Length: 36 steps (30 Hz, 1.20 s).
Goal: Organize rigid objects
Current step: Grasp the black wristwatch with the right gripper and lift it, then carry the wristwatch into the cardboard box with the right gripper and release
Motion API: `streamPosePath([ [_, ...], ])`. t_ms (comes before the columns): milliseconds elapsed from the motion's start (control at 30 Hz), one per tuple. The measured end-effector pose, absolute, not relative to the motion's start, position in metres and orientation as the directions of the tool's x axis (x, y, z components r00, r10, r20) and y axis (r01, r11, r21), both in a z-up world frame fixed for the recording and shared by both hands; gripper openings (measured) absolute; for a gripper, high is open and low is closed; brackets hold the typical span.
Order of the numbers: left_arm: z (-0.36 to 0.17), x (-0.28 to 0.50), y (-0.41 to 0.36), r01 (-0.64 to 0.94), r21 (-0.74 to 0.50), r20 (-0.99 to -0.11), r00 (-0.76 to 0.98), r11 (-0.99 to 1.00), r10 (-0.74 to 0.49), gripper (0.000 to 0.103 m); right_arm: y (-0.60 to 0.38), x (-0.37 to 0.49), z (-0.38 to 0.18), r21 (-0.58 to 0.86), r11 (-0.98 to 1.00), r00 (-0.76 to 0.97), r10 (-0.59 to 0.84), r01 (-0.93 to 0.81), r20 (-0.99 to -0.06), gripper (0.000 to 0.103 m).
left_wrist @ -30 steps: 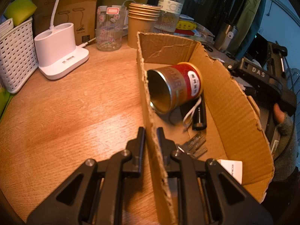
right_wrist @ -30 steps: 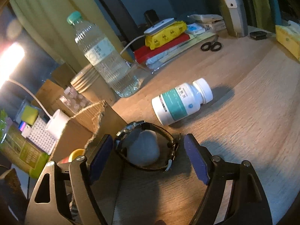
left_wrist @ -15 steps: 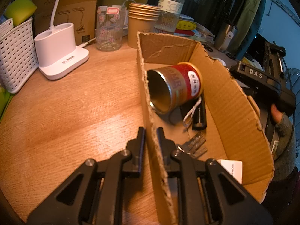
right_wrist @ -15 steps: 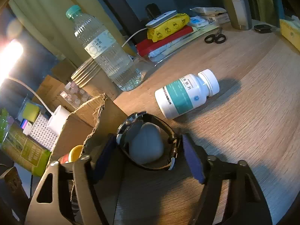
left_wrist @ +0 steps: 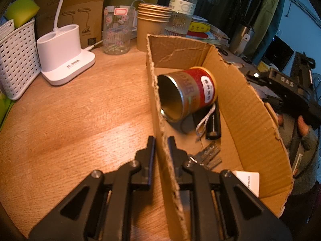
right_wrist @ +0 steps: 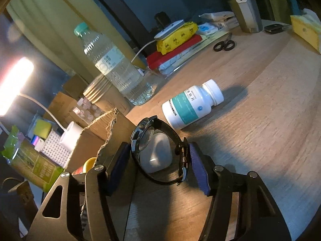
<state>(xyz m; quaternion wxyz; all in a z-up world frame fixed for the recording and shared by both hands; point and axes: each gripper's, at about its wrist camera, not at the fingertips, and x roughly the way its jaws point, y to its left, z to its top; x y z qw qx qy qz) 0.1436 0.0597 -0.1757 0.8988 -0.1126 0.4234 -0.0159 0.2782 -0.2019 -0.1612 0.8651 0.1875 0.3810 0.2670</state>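
Jaws, right: the right gripper [right_wrist: 158, 158] pinches the wristwatch [right_wrist: 160, 152], one blue pad on the case side and the other on the clasp side of the band.
Jaws, left: the left gripper [left_wrist: 161, 140] is closed on the near-left wall of the cardboard box [left_wrist: 250, 108], one finger outside on the table side, the other inside.
Wristwatch: a dark band looped around a pale cushion, held between the fingers and raised off the wooden table [right_wrist: 250, 120], just beside the torn upper edge of the box wall.
Box contents: a red and gold tin can [left_wrist: 186, 94] lies on its side with its open mouth toward the near left; a black flat object [left_wrist: 213, 124] with a white cord lies near it; a bunch of keys [left_wrist: 208, 154] lies nearer; a white card [left_wrist: 247, 180] sits in the near right corner.
Pill bottle: the white pill bottle [right_wrist: 192, 104] with a teal label lies on its side on the table, just beyond the watch.
Farther off: a clear water bottle [right_wrist: 114, 64] stands behind a stack of paper cups [right_wrist: 100, 90]; black scissors [right_wrist: 223, 45] lie far right, near a steel tumbler [right_wrist: 244, 6].
Left of the box: a white lamp base [left_wrist: 64, 54] and a white woven basket [left_wrist: 18, 58] stand on the table.
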Motion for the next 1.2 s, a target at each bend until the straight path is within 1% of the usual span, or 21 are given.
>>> streamPosePath([
  [367, -0.176, 0.144, 0.060, -0.067, -0.216, -0.757, 0.641, 0.974, -0.124, 0.014, -0.209, 0.253, -0.132, 0.520, 0.770, 0.603, 0.624, -0.369, -0.497, 0.063],
  [767, -0.176, 0.144, 0.060, -0.067, -0.216, -0.757, 0.641, 0.974, -0.124, 0.014, -0.191, 0.218, -0.101, 0.476, 0.738, 0.594, 0.671, -0.478, -0.444, 0.063],
  [933, -0.175, 0.144, 0.060, -0.067, -0.216, -0.757, 0.641, 0.974, -0.124, 0.014, -0.177, 0.203, -0.095, 0.447, 0.724, 0.572, 0.689, -0.526, -0.444, 0.063],
  [1200, -0.175, 0.144, 0.060, -0.066, -0.216, -0.757, 0.641, 0.974, -0.124, 0.014, -0.150, 0.190, -0.096, 0.391, 0.699, 0.521, 0.710, -0.598, -0.474, 0.063],
])
